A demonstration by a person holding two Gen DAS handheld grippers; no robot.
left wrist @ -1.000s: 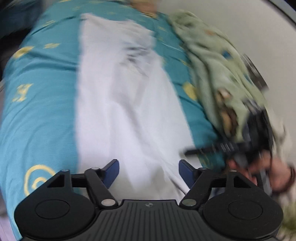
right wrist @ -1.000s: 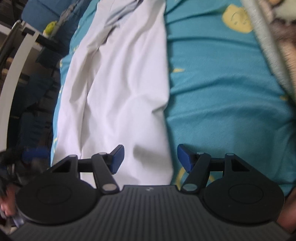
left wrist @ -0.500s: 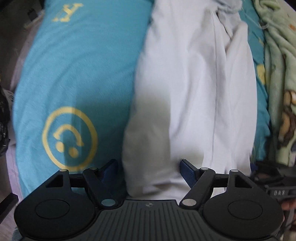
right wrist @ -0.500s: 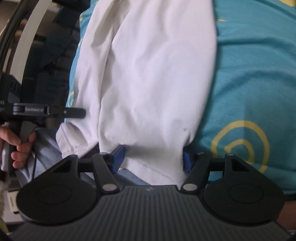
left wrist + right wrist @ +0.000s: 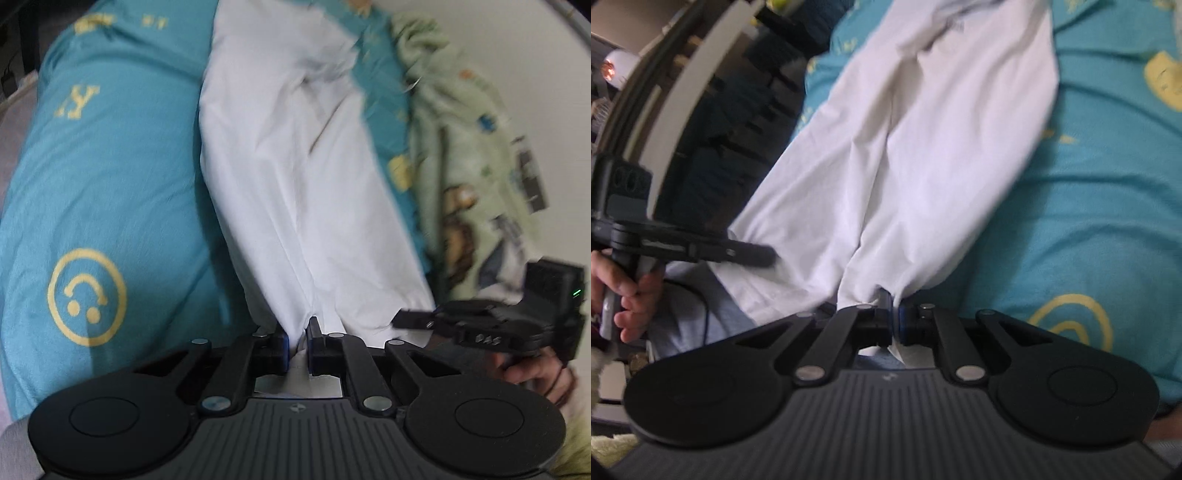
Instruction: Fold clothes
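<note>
- We are pinching the near hem of the white garment [image 5: 295,177] with the left gripper [image 5: 297,345]; its fingers are closed on a gathered bunch of the cloth.
- We are doing the same with the right gripper [image 5: 894,325], its fingers clamped on another bunch of that hem, so the fabric is fanning out from each grip.
- The garment is lying lengthwise along the middle of the bed [image 5: 110,166], stretching away from the near edge toward the far end, with creases running down it.
- We are working over a teal bedspread printed with yellow smiley faces and letters; one smiley [image 5: 86,297] is sitting near the bed's near left corner in the left wrist view.
- A pale green blanket [image 5: 454,155] with a cartoon print is bunched along the bed's right edge, against a plain light wall [image 5: 528,74].
- Beyond the bed's left edge, in the right wrist view, we are seeing dark, cluttered furniture [image 5: 713,122], too blurred to identify.
</note>
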